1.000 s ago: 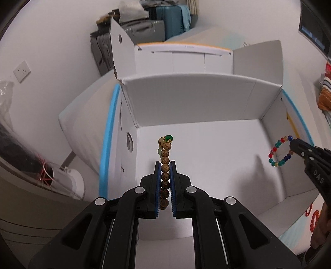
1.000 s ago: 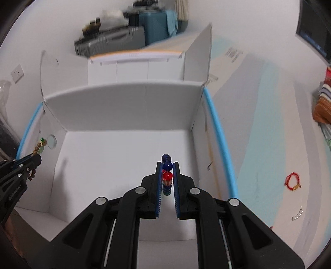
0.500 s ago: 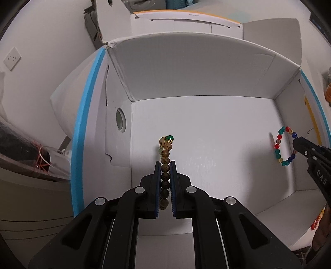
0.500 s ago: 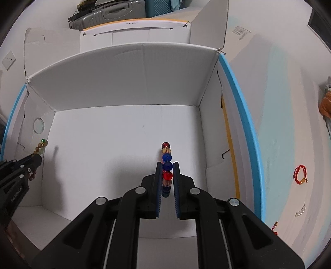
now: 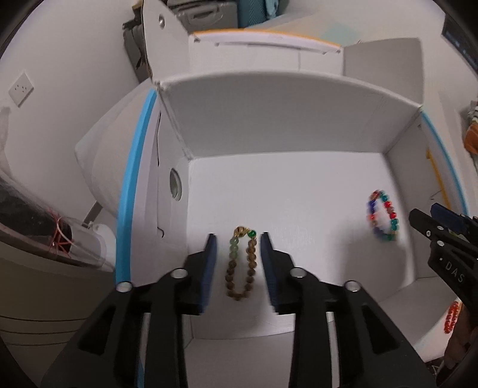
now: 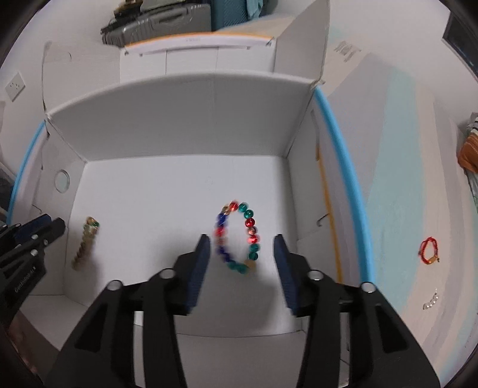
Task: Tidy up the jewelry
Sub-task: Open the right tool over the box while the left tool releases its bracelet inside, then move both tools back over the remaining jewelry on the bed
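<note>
A white cardboard box point(image 5: 269, 143) point(image 6: 179, 125) stands open under both grippers. A brown wooden bead bracelet point(image 5: 240, 264) with a green bead lies on the box floor between the fingers of my open left gripper point(image 5: 238, 241); it also shows in the right wrist view point(image 6: 85, 243). A multicoloured bead bracelet point(image 6: 239, 237) lies on the box floor between the fingers of my open right gripper point(image 6: 242, 243); it also shows in the left wrist view point(image 5: 382, 216). The right gripper point(image 5: 430, 218) enters from the right there.
A red string bracelet point(image 6: 428, 250) and a small silver chain point(image 6: 430, 301) lie on the pale blue surface right of the box. Red beads point(image 5: 451, 318) show at the left view's right edge. Suitcases point(image 6: 161, 21) stand behind the box.
Both grippers have opened and let go of their bracelets, which now lie on the box floor. The multicoloured bracelet is still blurred.
</note>
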A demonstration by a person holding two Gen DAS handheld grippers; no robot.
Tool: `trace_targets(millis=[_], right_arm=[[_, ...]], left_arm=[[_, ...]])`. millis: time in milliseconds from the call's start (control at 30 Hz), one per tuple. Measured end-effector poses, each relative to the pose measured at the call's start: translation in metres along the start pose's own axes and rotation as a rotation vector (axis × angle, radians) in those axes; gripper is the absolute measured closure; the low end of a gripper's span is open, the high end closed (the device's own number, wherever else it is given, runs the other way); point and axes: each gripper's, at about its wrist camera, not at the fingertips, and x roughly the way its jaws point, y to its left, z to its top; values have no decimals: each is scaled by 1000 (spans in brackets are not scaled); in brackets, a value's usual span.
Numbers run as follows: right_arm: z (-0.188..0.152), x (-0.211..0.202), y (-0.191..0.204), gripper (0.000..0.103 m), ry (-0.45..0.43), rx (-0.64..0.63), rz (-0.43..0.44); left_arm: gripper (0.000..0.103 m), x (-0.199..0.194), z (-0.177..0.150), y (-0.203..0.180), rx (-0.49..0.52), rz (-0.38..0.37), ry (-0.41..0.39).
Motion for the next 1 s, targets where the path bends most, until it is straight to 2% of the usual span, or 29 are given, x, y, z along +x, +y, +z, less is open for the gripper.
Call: trace_targets(millis=[67,133,267,333,467,600,833,1000], right_arm=[[-2,-16,-5,43,-40,7,5],[-2,-27,-9,36,-69,16,4],[-7,-52,-22,24,-131,36,-7],[-11,-63,-27,12,-163,42,-31],[-22,-85,-48,9,-223,81,-62],[-40,-107,-73,8,-279,120,-87],[-79,-139,-133,8,-335,204,-144],[-118,-153,-182,8,-340,269,-204]], left_arm=[[40,-15,-1,-5,5,23,-66],[36,-27,-1,-9,17,35,-117],[26,-49,-3,-19,28,-5,-173],[22,-63,-5,-29,44,-8,-217],[11,-85,-10,-48,60,-42,-276],[6,-102,-15,-64,76,-57,-331],[6,-115,-26,-113,129,-145,-369],[6,-119,-40,-168,217,-216,-383]])
